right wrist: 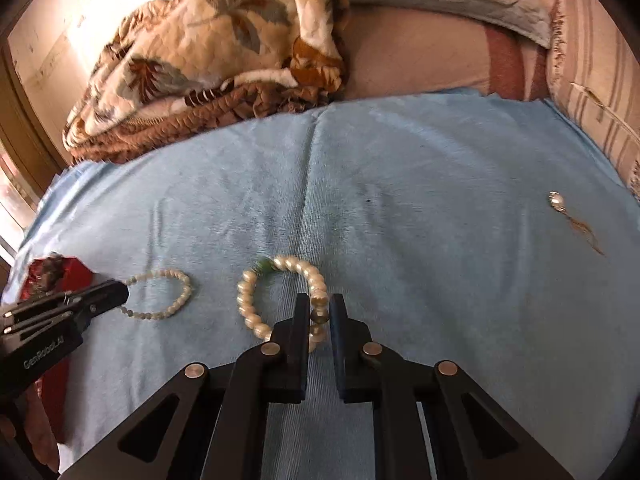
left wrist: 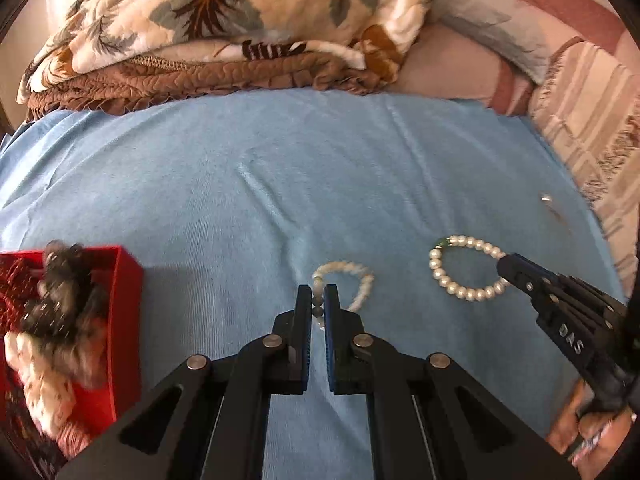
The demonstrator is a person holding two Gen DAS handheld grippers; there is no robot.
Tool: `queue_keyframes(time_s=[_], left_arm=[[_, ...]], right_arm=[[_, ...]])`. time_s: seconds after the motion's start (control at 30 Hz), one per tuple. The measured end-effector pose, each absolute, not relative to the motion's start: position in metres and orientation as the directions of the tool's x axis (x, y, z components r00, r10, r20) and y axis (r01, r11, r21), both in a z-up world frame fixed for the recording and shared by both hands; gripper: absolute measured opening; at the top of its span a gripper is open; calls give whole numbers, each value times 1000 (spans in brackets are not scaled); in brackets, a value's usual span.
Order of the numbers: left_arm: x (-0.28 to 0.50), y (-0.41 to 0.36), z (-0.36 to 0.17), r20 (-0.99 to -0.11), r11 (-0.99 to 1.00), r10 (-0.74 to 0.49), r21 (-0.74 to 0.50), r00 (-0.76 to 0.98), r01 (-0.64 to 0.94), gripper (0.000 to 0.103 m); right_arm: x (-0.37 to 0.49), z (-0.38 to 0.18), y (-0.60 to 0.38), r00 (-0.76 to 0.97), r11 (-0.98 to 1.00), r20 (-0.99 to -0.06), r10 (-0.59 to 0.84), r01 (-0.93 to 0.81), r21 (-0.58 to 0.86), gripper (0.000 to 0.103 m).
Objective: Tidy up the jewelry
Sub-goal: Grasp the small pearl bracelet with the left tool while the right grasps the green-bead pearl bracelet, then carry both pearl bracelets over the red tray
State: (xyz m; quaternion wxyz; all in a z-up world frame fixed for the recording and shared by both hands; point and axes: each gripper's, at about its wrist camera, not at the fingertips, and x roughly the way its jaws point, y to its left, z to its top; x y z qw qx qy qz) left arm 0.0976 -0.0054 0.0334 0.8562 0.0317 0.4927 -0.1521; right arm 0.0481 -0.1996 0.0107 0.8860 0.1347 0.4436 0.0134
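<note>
Two pearl bracelets lie on a blue cloth. My left gripper is shut on the small-bead bracelet, pinching its near side; it also shows in the right wrist view. My right gripper is shut on the larger pearl bracelet with a green bead, pinching its right side; that bracelet also shows in the left wrist view, with the right gripper at its edge. A red jewelry box holding several items sits at the left.
A small pearl earring with a thin chain lies on the cloth at the far right, also in the left wrist view. A folded floral blanket and a striped pillow border the cloth at the back.
</note>
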Motion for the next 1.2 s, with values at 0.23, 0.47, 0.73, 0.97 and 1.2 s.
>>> queue_keyframes(time_s=[0.23,0.47,0.73,0.97,1.2], left_arm=[[39,11,78,-815,931,-323,-182,481,317,5],[-21,26,125,-755,922,-345,-163,557,350,5],[-64,69,150,-720,945,-315,-176,618,277,6],[-88,109,158,-705,982,-185,-104,685,159,6],[-101,136,163,-684,998,-55,-11,727,64,6]], right_arm=[[3,46,-203,655,949,-737,167,95,300,11],[-44,68,-194,676,937,-710,201,80,341,11],[-94,92,-176,712,931,-670,208,67,359,11],[-123,114,-143,736,936,-639,225,20,353,11],[-139,131,-101,735,949,-632,246,-52,310,11]])
